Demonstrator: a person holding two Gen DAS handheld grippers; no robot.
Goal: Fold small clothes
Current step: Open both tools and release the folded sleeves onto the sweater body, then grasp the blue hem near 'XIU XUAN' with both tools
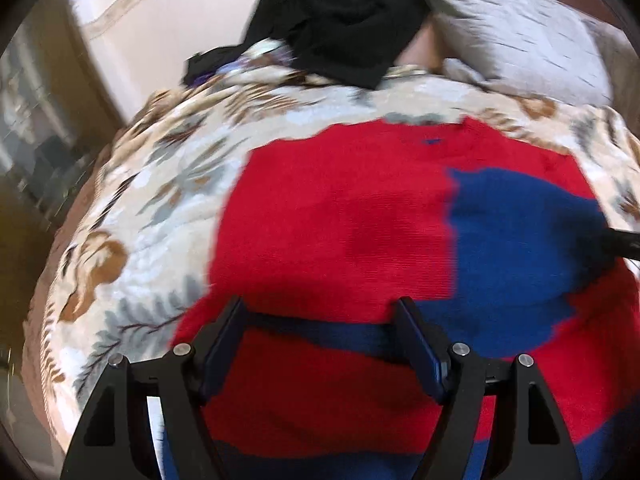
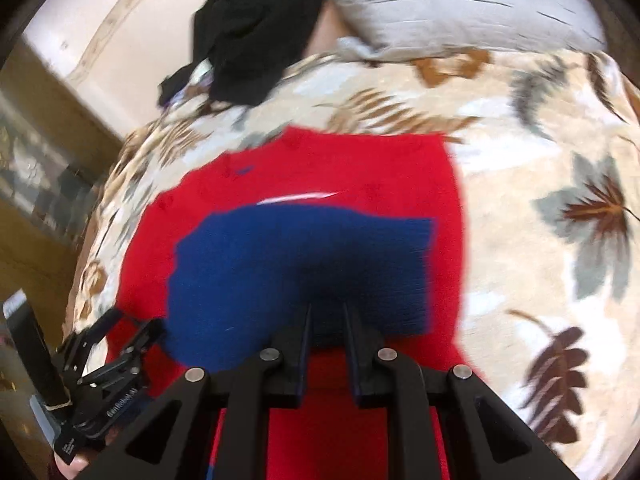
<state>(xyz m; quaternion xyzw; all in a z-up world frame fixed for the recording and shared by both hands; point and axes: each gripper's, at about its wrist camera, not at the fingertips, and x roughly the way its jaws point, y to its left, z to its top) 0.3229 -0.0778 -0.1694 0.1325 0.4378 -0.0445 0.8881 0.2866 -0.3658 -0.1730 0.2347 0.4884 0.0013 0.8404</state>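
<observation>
Spread across a bed, the cream quilted bedspread with brown and grey leaf print (image 1: 152,184) carries everything, so places are given from the red knitted sweater with blue sleeves and blue hem band (image 1: 328,216), lying flat at its middle. Left of the sweater is bare bedspread; beyond its far edge sits a crumpled heap of black clothing (image 1: 340,20), with a grey pillow (image 1: 520,36) to the right of that.

Over the sweater's near blue band, the left gripper (image 1: 320,320) hovers with its jaws spread wide and nothing pinched between them. At the sweater's right side, the right gripper (image 2: 328,320) has its jaws nearly closed on the blue sleeve (image 2: 304,264), which is folded in across the red chest.

My worry is that the thick knit could slip from so narrow a pinch, or that dragging the sleeve could bunch the body and skew the fold.

Only the right wrist view shows the pinch itself and the left tool from outside; only the left wrist view shows the open jaws above the band.
</observation>
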